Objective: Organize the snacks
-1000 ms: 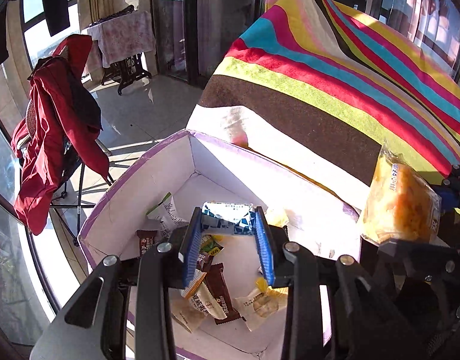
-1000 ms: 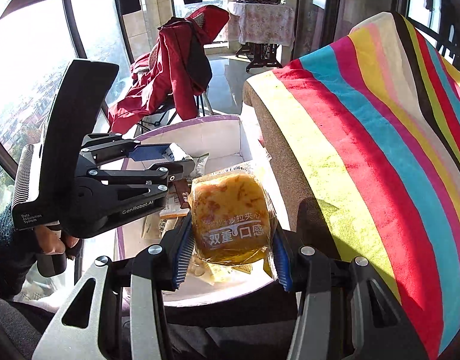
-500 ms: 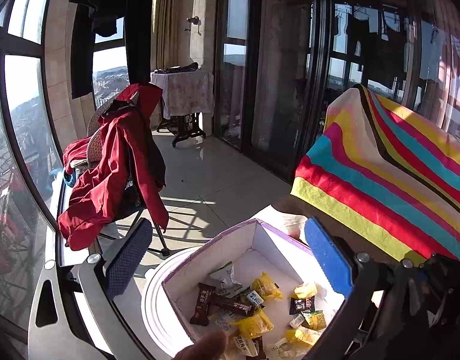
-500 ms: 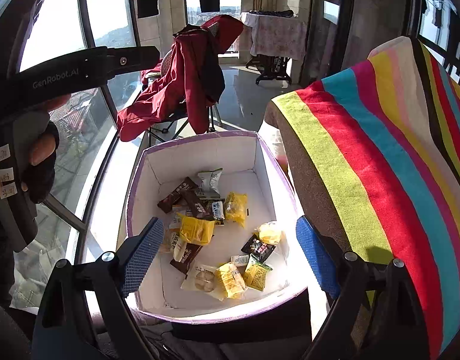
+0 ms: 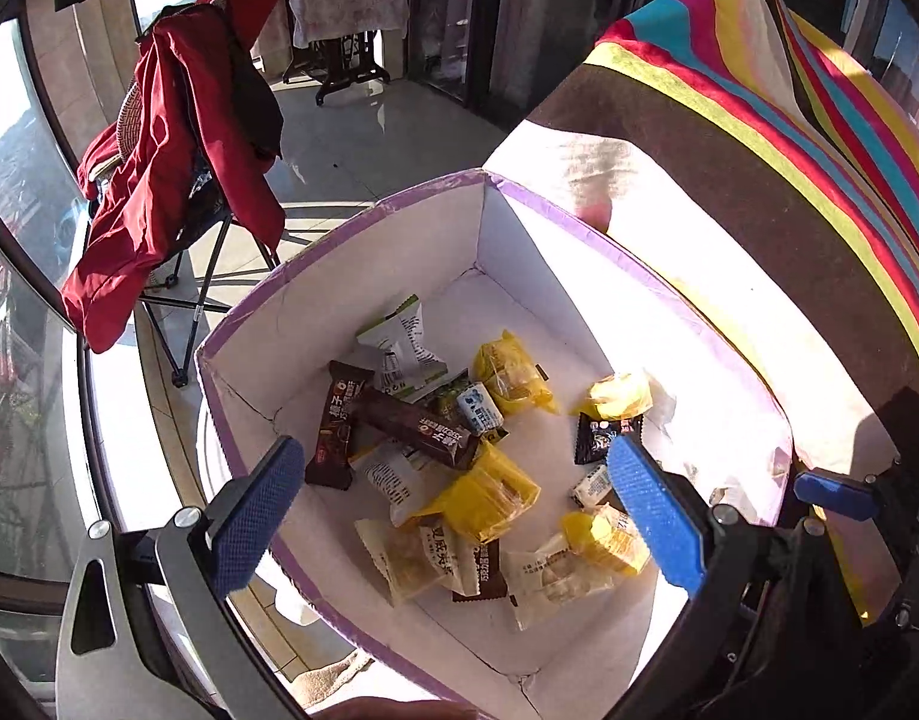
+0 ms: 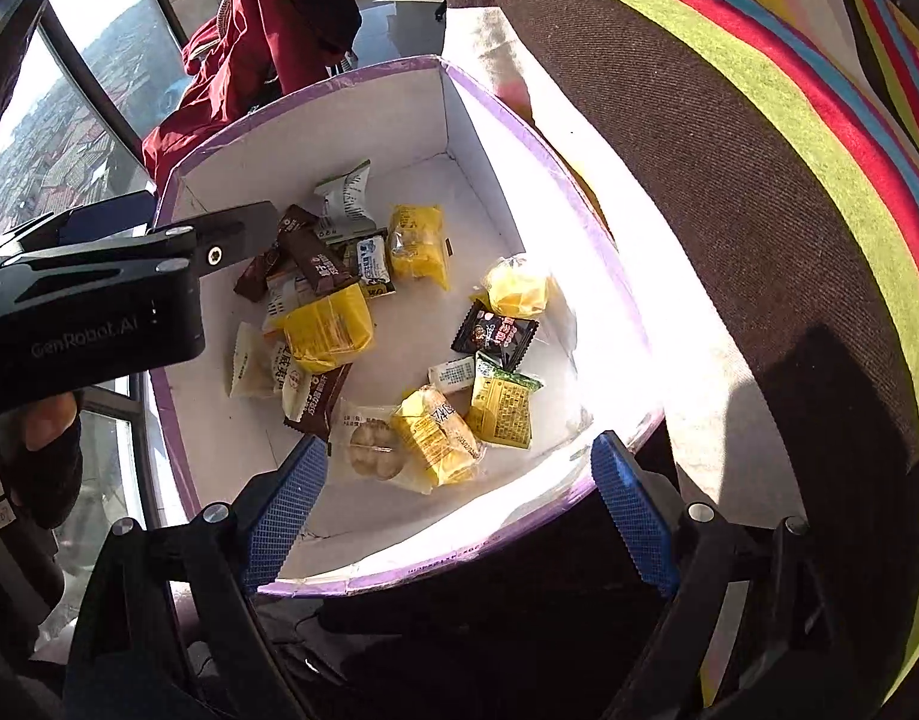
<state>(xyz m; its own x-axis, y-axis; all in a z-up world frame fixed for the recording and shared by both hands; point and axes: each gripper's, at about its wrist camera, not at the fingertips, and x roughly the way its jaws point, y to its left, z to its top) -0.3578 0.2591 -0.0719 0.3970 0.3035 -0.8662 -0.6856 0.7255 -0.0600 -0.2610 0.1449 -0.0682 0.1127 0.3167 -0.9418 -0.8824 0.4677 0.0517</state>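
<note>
Above the box [image 5: 363,228], both grippers point steeply down with nothing between their blue pads. The left gripper [image 5: 459,516] stands wide apart, its pads framing the box's near left wall and the snacks at the right side. The right gripper [image 6: 459,516] also stands wide, its pads straddling the box's near rim. The box is white inside with a purple rim and sits just beside a striped cloth [image 6: 789,150]. The snacks [image 6: 399,324] lie loose on the box floor: brown bars [image 5: 411,423] and a white-green pack [image 5: 399,348] toward the far left, yellow packs [image 5: 489,495] scattered through the middle and near side, and a black pack [image 6: 495,336] toward the right. In the right wrist view, the left gripper's body reaches over the box's left rim, held by a hand [image 6: 45,450] at the left edge. A red jacket [image 5: 177,138] hangs over a chair beyond the box.
</note>
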